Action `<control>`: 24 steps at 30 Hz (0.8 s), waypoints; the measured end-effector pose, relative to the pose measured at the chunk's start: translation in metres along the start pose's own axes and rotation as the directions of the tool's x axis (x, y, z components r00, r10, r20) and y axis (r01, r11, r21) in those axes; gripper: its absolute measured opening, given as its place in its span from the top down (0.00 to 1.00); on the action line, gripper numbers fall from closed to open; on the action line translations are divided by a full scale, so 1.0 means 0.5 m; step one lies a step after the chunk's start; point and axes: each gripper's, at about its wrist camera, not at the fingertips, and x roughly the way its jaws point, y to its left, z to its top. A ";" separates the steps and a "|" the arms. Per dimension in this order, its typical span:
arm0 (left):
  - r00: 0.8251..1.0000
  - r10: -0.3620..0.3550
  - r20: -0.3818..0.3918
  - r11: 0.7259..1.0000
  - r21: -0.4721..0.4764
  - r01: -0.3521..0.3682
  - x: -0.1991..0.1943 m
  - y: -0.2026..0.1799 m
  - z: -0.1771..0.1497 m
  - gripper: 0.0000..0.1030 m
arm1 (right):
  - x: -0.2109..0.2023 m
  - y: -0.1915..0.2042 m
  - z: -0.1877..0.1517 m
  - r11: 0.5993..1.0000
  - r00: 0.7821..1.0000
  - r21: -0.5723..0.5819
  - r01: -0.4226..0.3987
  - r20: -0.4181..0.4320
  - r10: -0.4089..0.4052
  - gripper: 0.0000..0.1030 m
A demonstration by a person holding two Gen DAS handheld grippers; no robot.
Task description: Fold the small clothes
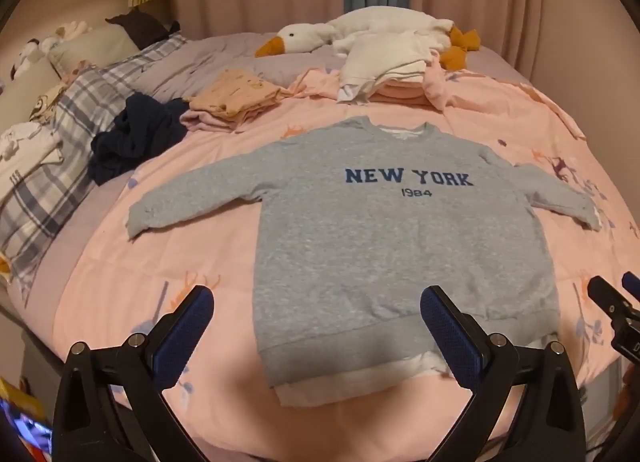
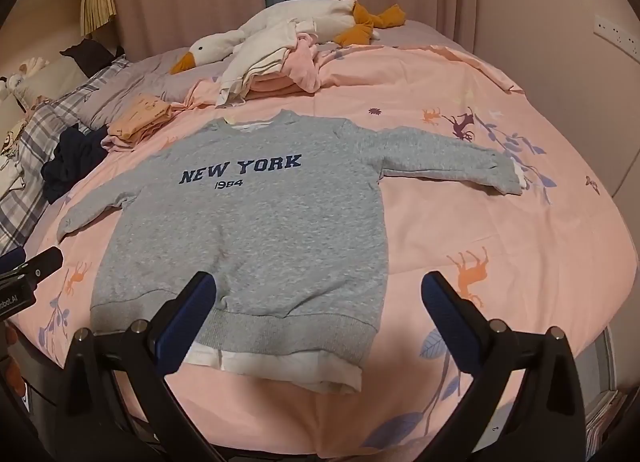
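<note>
Grey sweatshirt (image 1: 400, 246) flat on pink duvet (image 1: 200, 254), both tongs wide.

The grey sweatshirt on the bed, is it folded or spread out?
Spread out: the grey sweatshirt lies flat, front up, both sleeves stretched sideways.

Dim warm light, soft fisheye-warped edges

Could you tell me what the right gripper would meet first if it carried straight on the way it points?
Most likely the grey sweatshirt, near its hem on that side. The right gripper hangs above it with its jaws open and empty; depth is hard to judge here.
</note>
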 end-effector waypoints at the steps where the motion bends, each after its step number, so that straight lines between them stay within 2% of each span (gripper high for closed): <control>1: 1.000 -0.005 -0.001 1.000 0.004 0.005 -0.001 0.000 -0.001 0.01 | 0.002 0.000 -0.001 1.000 1.000 0.001 -0.001 0.000 0.001 0.00; 6: 0.999 -0.023 -0.022 1.000 0.007 0.023 -0.002 0.013 0.004 0.01 | 0.007 0.001 -0.004 1.000 1.000 0.005 -0.002 0.000 0.002 0.00; 24: 0.999 -0.015 -0.035 1.000 0.013 0.015 0.001 0.009 0.003 0.01 | 0.012 -0.003 -0.007 1.000 1.000 0.013 -0.011 -0.010 0.011 0.00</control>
